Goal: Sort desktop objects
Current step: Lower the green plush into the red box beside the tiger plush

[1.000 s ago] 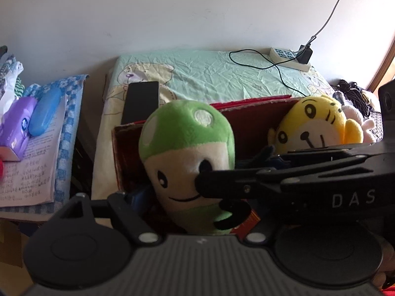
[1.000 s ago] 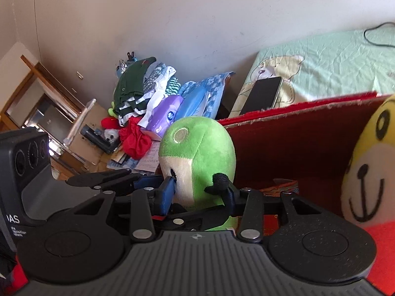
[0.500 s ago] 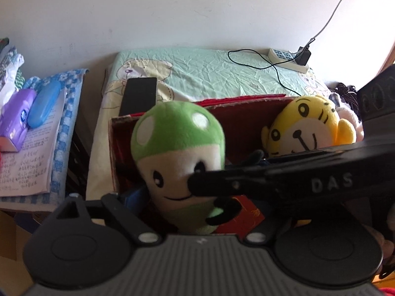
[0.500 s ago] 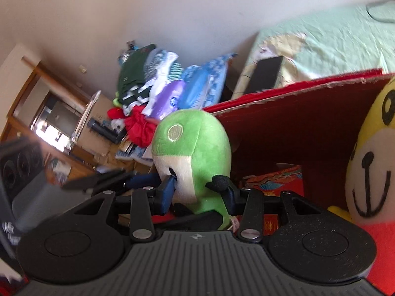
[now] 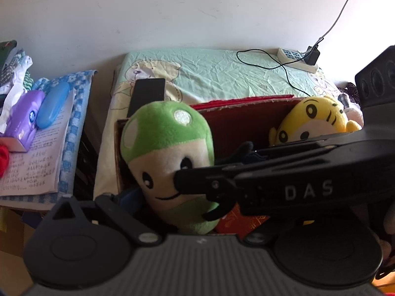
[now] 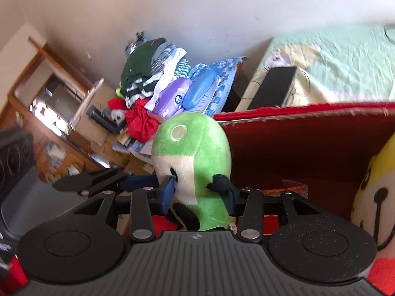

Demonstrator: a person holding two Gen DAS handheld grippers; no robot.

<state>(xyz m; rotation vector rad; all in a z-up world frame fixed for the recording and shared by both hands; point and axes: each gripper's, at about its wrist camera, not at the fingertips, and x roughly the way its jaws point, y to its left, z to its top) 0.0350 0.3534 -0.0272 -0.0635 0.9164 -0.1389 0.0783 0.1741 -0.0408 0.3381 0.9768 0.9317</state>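
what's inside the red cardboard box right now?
Red cardboard box holds the green mushroom plush, gripped by the right claw, a yellow plush, and a red packet. Claws hide the rest of the floor.

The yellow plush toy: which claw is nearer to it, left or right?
Right. The right claw is shut on the green mushroom plush in the red box, beside the yellow plush toy; the left claw sits at the mushroom's far side.

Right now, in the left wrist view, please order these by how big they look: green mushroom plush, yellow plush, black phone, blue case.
1. green mushroom plush, clearly largest, though it is nearest the camera.
2. yellow plush, partly hidden behind the right gripper, so its full size is unsure.
3. black phone and blue case look alike; I would not rank them.
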